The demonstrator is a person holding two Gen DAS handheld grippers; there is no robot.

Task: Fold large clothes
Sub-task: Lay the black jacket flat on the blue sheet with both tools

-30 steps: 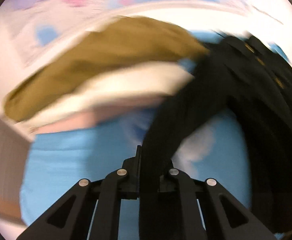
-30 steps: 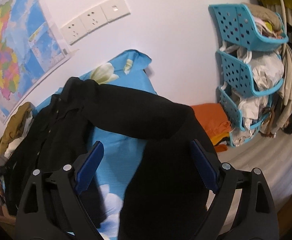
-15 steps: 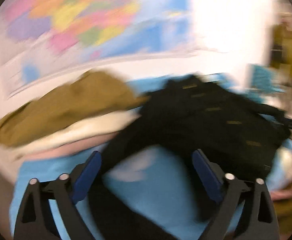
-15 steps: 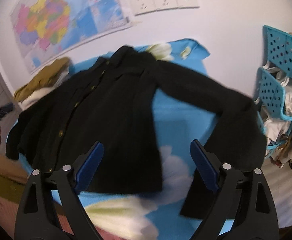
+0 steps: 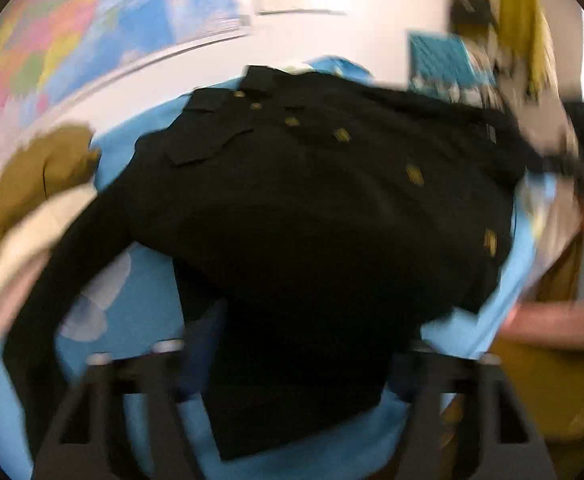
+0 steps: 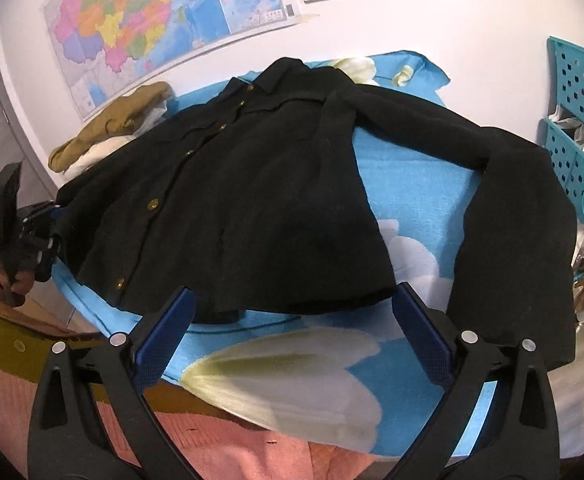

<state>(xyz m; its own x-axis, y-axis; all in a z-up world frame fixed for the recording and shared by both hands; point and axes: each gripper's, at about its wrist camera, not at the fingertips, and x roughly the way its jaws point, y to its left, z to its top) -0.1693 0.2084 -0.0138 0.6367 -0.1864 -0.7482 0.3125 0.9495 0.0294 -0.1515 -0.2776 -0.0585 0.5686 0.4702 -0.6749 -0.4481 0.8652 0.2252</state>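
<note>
left wrist: blurred, my left tongs (image 5: 300, 344) closing with black jacket (image 5: 312, 208) cloth between the jaws, grip unclear | right wrist: my right tongs (image 6: 292, 320) opening wide, empty; jacket spread on blue floral sheet (image 6: 408, 184), hem just beyond fingertips

Right gripper (image 6: 292, 320): two black fingers built as open triangular frames, each with a slot cut-out, silver round screw heads at the pivots. Inner pads (image 6: 163, 336) dark blue, finely dimpled.

Left gripper (image 5: 292, 364), own camera: badly blurred; same black frame with pale screw heads, pads probably blue.

Seen from the right wrist camera, left gripper body is a black wedge-shaped housing on a black handle, blue showing at the tips.

Left hand (image 6: 9, 276) bare.
</note>
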